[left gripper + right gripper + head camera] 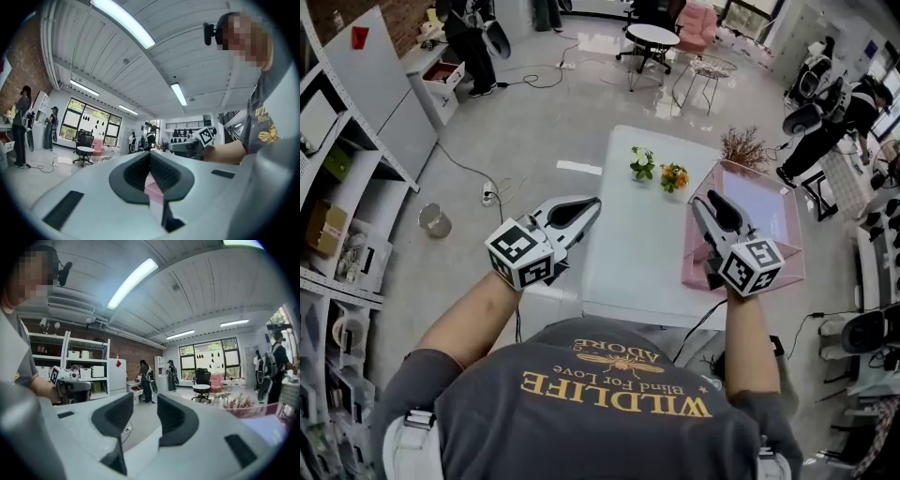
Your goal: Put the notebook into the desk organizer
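Probably light, stiff-covered, slick: lilac notebook [759, 211], seemingly lying flat at one o'clock inside pink desk organizer [692, 272]. Best pinched at a free edge. Jaws together on left gripper [592, 204]; parted, empty, on right gripper [705, 202].

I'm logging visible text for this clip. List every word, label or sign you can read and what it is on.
"ADORE": person's grey T-shirt, upside down in the head view.
"Blind For Love": same T-shirt.
"WILDLIFE": same T-shirt.
Marker cubes: square patterns only, no words.
Shelf boxes: too small to read.
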`<act>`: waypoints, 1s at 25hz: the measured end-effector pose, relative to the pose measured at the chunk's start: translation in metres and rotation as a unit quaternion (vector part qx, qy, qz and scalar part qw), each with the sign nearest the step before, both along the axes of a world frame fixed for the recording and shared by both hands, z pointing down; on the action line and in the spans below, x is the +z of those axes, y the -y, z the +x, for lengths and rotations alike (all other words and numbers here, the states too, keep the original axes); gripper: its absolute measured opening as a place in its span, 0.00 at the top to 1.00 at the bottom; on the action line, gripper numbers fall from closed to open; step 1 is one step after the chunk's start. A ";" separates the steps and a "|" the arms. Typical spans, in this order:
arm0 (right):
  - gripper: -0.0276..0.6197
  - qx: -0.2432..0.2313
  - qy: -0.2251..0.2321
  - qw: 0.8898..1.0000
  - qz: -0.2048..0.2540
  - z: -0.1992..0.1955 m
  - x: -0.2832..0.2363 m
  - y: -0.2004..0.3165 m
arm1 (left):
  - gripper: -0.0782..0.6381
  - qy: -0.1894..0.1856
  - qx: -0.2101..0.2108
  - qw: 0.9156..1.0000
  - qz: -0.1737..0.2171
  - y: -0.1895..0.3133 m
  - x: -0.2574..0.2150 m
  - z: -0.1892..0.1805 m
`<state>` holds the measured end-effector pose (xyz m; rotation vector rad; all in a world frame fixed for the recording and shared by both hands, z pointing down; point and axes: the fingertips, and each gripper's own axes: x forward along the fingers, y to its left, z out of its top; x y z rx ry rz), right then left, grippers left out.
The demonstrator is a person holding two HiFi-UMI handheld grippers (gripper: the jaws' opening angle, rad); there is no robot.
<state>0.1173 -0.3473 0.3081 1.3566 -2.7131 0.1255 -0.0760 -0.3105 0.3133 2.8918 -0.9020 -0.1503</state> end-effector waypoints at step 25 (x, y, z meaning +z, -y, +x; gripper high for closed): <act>0.96 -0.022 0.026 0.999 -0.007 -0.039 0.050 -0.023 | 0.89 0.004 -0.070 0.997 -0.019 -0.002 0.034 -0.053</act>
